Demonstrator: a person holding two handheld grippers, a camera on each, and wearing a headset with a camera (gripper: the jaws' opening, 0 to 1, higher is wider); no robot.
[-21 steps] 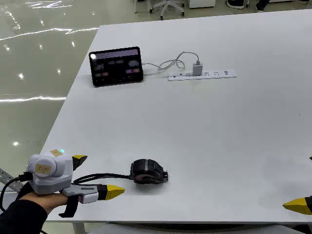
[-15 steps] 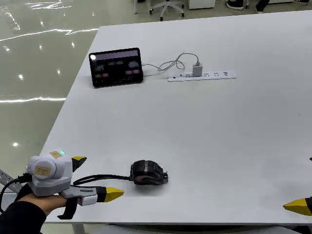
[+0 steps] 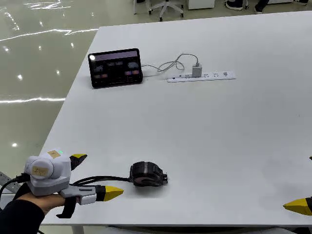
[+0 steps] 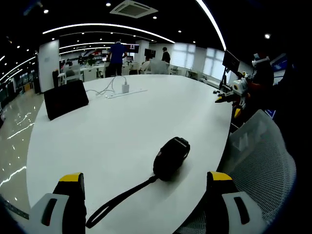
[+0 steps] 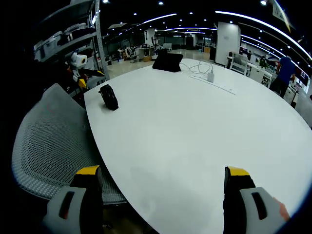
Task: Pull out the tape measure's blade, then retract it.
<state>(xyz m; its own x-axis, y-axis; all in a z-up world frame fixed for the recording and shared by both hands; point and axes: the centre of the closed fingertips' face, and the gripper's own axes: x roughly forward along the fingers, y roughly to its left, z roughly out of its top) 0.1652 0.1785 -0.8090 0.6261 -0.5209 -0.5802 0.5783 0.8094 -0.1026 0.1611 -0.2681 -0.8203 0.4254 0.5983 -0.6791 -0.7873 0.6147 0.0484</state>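
Approach stage, before any grasp. Nearest you, the left claw [image 3: 99, 174] stands with its jaws spread and empty at the near left edge of the surface [image 3: 204, 126]. The right claw [image 5: 163, 171] hangs equally spread and empty off the near right edge, well apart from the work.

The black tape measure [image 3: 147, 174] lies just beyond the left claw's tips and is touched by neither jaw. Its wrist strap [image 4: 122, 202] trails back between those jaws. No blade is drawn out yet.

Farther off stand a tablet [image 3: 115, 67] and a power strip [image 3: 201, 76] with a charger [image 3: 196, 69]; neither appears to belong to the task.

The next move probably calls for you to advance the left claw and close it on the case. You would then carry the right claw across to pinch the blade's end tab, which seems to face right.

Compared with 0.7 s ago, only the whole head view has shifted slightly. Tape measure and claws hold their relative places.
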